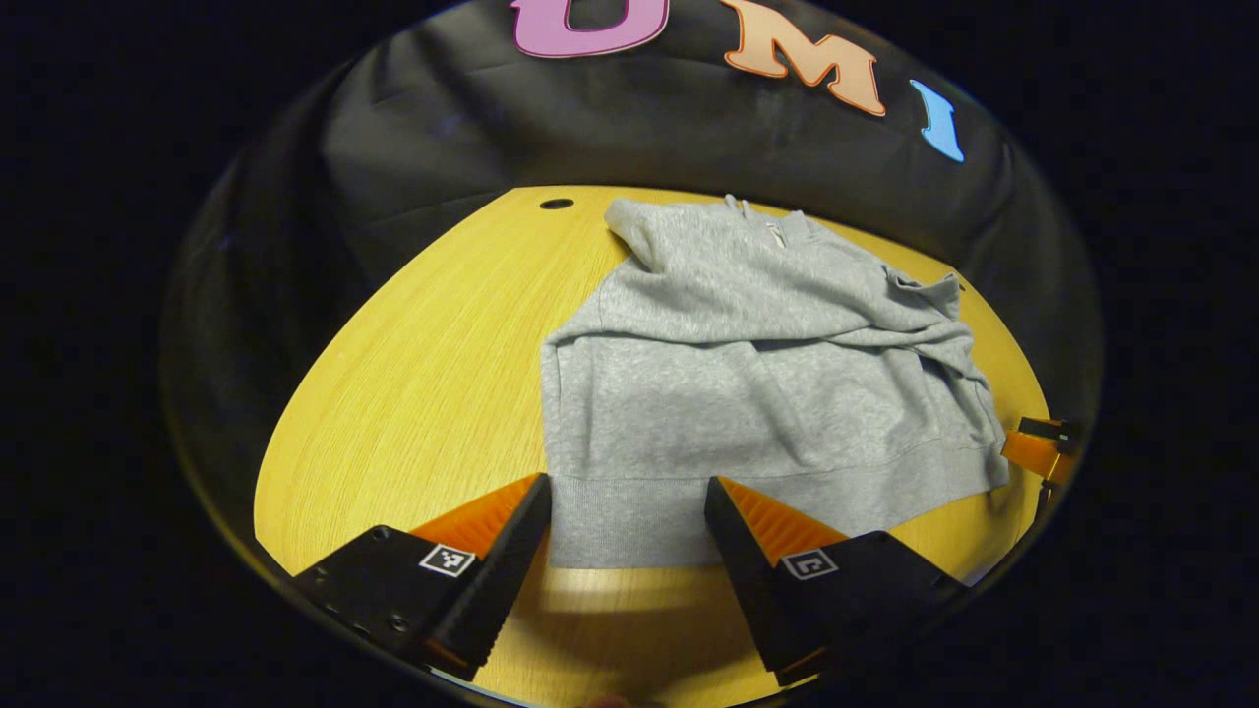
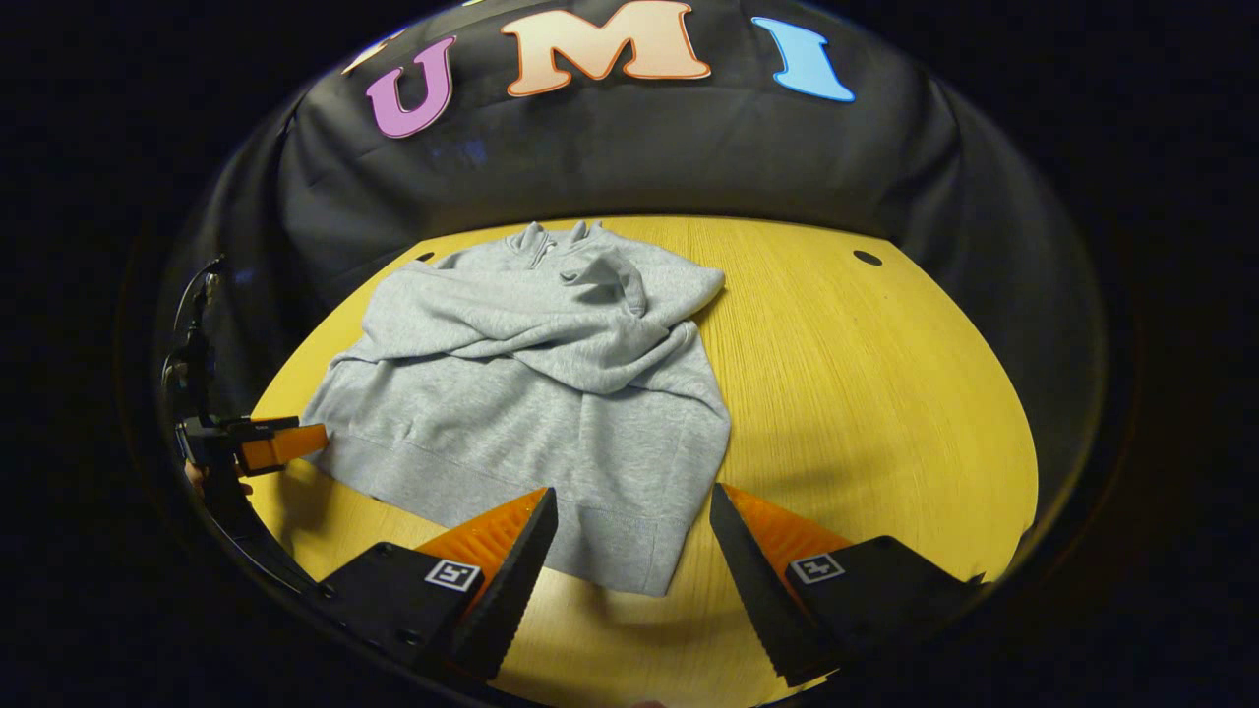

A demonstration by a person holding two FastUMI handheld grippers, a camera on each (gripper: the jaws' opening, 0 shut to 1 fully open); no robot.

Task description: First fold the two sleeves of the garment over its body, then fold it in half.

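A grey sweatshirt (image 1: 748,393) is lying flat on the yellow wooden surface (image 1: 423,393), its 2 sleeves (image 2: 521,324) already lying crossed over its body. The left gripper (image 1: 628,492) is hovering spread wide over the hem's left corner, while the right gripper (image 2: 634,501) is hovering equally wide over the hem's right corner.

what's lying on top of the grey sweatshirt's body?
Both sleeves lie folded across the chest of the grey sweatshirt, which rests on the yellow wooden table. The chest beneath them is covered. The hem band stays bare.
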